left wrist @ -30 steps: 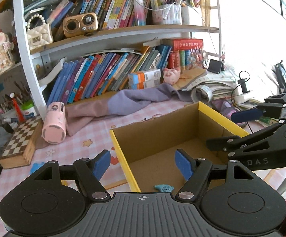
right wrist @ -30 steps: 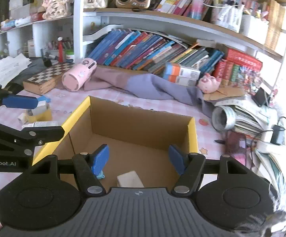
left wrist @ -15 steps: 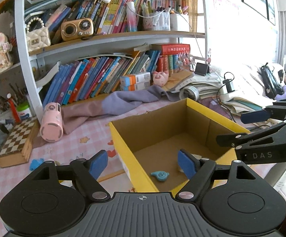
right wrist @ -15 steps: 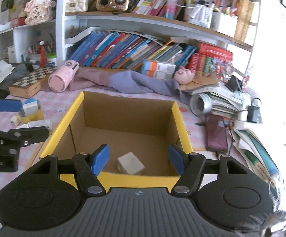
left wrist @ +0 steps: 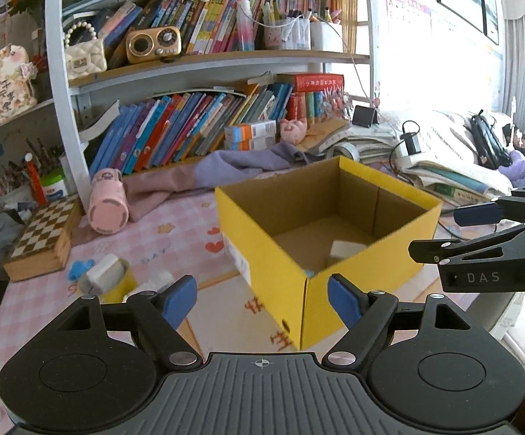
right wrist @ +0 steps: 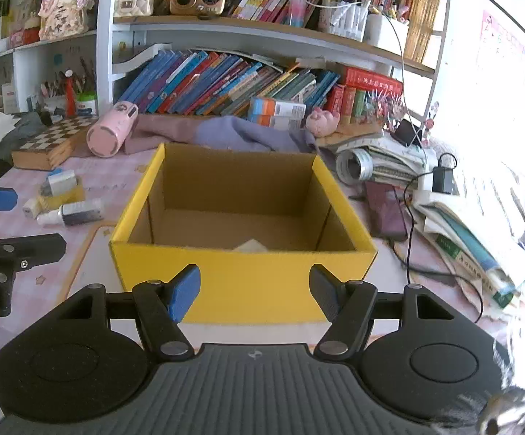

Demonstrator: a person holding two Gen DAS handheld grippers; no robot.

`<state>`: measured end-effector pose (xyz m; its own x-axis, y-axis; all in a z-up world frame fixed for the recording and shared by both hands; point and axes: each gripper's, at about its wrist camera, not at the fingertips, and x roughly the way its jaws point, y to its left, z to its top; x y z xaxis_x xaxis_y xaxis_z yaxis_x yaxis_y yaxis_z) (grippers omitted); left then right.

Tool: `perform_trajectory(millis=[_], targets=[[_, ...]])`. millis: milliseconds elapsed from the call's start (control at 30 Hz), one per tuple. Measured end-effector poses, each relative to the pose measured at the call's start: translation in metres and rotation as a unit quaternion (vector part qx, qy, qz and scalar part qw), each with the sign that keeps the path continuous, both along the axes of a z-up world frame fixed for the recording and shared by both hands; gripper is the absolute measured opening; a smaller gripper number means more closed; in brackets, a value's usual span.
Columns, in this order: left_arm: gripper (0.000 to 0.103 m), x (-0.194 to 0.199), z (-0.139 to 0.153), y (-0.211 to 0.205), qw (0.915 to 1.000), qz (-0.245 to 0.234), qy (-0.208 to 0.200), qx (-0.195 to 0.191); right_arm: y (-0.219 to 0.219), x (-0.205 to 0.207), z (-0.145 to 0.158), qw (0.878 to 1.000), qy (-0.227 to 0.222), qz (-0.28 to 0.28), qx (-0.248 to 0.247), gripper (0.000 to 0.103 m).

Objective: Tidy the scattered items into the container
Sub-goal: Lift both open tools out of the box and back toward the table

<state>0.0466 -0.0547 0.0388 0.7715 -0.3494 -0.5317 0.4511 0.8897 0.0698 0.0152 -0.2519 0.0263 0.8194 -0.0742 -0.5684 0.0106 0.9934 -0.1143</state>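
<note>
A yellow cardboard box (left wrist: 262,253) (right wrist: 244,282) stands open-topped on the pink checked table. Inside it lie a white block (left wrist: 345,250) (right wrist: 249,245) and a small blue piece (left wrist: 309,273). My left gripper (left wrist: 262,299) is open and empty in front of the box's near corner. My right gripper (right wrist: 255,291) is open and empty before the box's near wall. Left of the box lie a yellow roll with a pale block on it (left wrist: 106,275) (right wrist: 61,185), a small dark bottle (right wrist: 74,214) and a blue scrap (left wrist: 81,266).
A pink tumbler (left wrist: 107,203) lies on its side beside a chessboard case (left wrist: 45,232). Purple cloth (right wrist: 226,130) is bunched behind the box below the bookshelves. To the right are a dark wallet (right wrist: 385,206), a tape roll (right wrist: 353,165), cables and stacked papers (right wrist: 472,239).
Both grippers have drawn back from above the box's inside to in front of its near wall. The left jaws have spread a little wider.
</note>
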Motion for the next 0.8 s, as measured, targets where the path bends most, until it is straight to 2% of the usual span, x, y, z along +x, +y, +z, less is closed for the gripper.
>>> perform_trajectory(millis=[400,800], targets=[[0.081,-0.024,-0.015,0.020,0.9995,0.024,0.013,0.015,0.018,-0.018,-0.020,1.000,0.027,0.008,0.013,0.065],[0.081,-0.037,-0.029,0.044,0.9965,0.071,0.037,0.021,0.041,-0.020,-0.027,0.997,0.046,0.052,0.026,0.065]])
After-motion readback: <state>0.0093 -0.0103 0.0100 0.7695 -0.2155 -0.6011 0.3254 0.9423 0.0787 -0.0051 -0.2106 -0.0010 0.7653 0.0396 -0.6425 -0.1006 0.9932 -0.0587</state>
